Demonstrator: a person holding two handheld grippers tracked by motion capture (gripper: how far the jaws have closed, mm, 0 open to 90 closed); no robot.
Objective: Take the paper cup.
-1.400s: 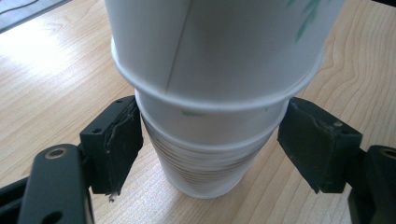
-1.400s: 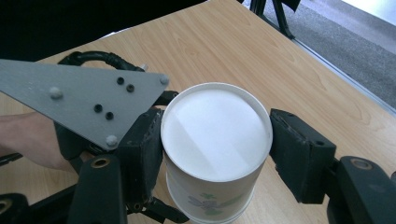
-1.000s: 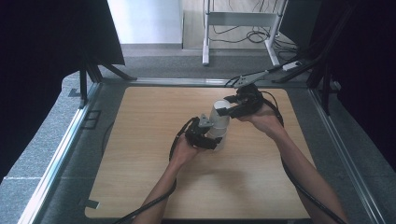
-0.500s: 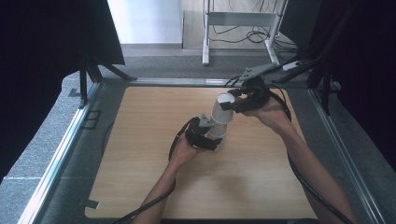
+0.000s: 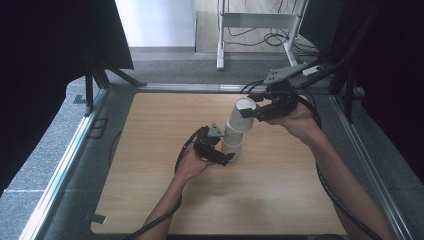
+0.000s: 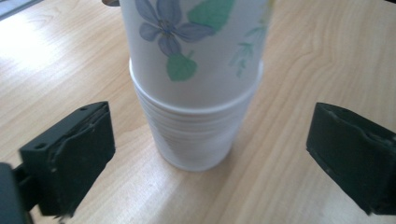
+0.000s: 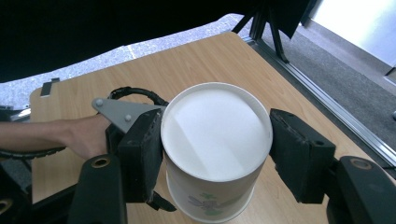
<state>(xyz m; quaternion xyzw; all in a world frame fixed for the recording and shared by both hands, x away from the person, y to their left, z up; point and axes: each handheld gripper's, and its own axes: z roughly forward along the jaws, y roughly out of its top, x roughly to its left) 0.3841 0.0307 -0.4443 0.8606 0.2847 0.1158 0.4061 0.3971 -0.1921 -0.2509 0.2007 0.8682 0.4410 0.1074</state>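
Note:
A stack of white paper cups [image 5: 233,146] [image 6: 196,140] stands on the wooden table [image 5: 150,165]. My left gripper [image 5: 226,150] [image 6: 210,151] is down at the stack's base. Its jaws have just been opening and now stand wide on either side, with neither pad [image 6: 70,154] touching the stack. My right gripper [image 5: 252,114] [image 7: 215,154] is shut on the top flower-printed cup [image 5: 241,115] [image 7: 215,140] [image 6: 196,42]. That cup is raised and tilted above the stack, with its lower part still over the stack.
The person's left hand [image 7: 79,135] and the left gripper's grey plate [image 7: 119,112] sit behind the lifted cup. Cables [image 5: 330,190] trail over the table's right side. A metal frame [image 5: 70,150] borders the table. A white stand [image 5: 220,45] rises beyond the far edge.
The right gripper has risen and drawn the top cup up off the stack, tilting it. The left gripper's jaws have opened away from the stack. The left hand has stayed put.

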